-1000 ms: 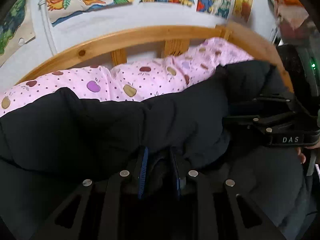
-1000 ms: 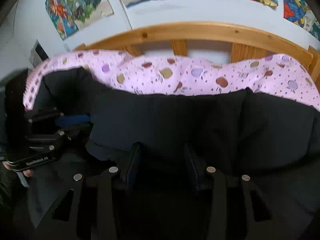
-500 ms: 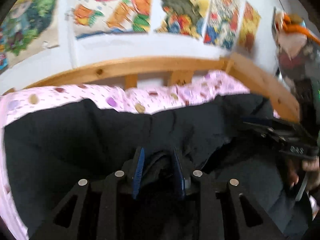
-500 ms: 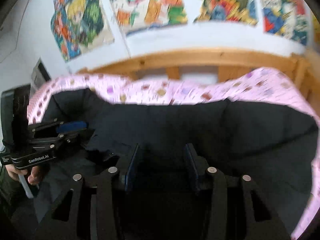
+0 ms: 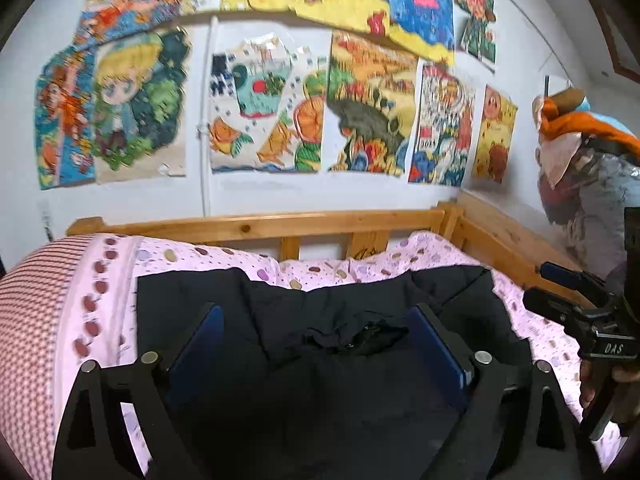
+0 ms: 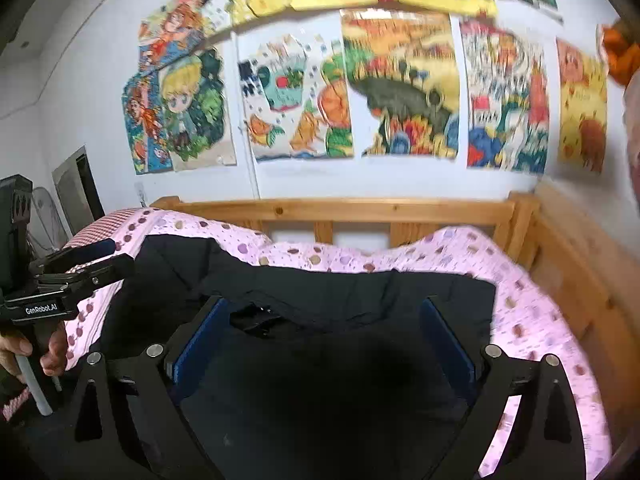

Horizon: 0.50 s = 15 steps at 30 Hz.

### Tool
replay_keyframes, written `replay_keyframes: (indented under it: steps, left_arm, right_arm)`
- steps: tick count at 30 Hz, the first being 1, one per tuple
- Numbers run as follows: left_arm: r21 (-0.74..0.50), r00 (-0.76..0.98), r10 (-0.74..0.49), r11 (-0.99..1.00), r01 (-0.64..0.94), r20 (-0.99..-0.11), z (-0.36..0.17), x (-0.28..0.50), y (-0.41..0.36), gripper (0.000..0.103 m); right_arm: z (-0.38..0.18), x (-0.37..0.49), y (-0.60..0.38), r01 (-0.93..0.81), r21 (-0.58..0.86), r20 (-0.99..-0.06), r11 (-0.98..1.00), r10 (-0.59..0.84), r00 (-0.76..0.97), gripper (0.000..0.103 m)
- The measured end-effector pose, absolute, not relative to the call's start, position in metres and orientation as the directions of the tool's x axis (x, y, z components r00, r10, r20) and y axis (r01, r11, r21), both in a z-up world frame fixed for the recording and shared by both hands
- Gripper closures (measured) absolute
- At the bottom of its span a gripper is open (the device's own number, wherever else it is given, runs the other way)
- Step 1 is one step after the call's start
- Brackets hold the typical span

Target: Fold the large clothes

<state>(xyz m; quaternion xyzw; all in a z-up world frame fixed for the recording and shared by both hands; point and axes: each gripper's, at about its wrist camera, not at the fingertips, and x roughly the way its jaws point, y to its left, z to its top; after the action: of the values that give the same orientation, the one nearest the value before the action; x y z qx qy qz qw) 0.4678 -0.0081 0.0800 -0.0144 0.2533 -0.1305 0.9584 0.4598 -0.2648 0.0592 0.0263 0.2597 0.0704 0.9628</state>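
Note:
A large black garment lies folded on the pink spotted bedsheet; it also shows in the right wrist view. My left gripper is open and empty above the garment, blue pads wide apart. My right gripper is open and empty above the garment too. The right gripper shows in the left wrist view at the right edge. The left gripper shows in the right wrist view at the left edge.
A wooden bed rail runs along the back and the right side. Colourful posters cover the white wall. A red-checked pillow or cover lies at the left. Hanging clothes are at the far right.
Both grippers opened and let go of the black garment, then pulled back and up. The garment now lies flat on the bed and more of the wall shows.

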Motion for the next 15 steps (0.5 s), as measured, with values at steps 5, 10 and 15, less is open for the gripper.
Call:
replay_keyframes:
  steps: [5,10,15]
  left_arm:
    - [-0.066,0.856,-0.275,0.959,0.274,-0.437,0.105,0.415,-0.007,0.0]
    - [-0.054,0.87,-0.29,0.954,0.294,-0.399,0.121,0.363,-0.002,0.0]
    - [-0.036,0.89,-0.294,0.953,0.301,-0.349,0.132,0.312,0.001,0.0]
  right_arm:
    - [0.089,0.411,-0.258,-0.151,0.055,-0.451,0.987,0.159,0.878,0.002]
    - [0.106,0.362,-0.256,-0.156,0.033,-0.435,0.987,0.154,0.887,0.002]
    - [0.113,0.324,-0.256,-0.18,0.05,-0.45,0.982,0.183,0.874,0.002]
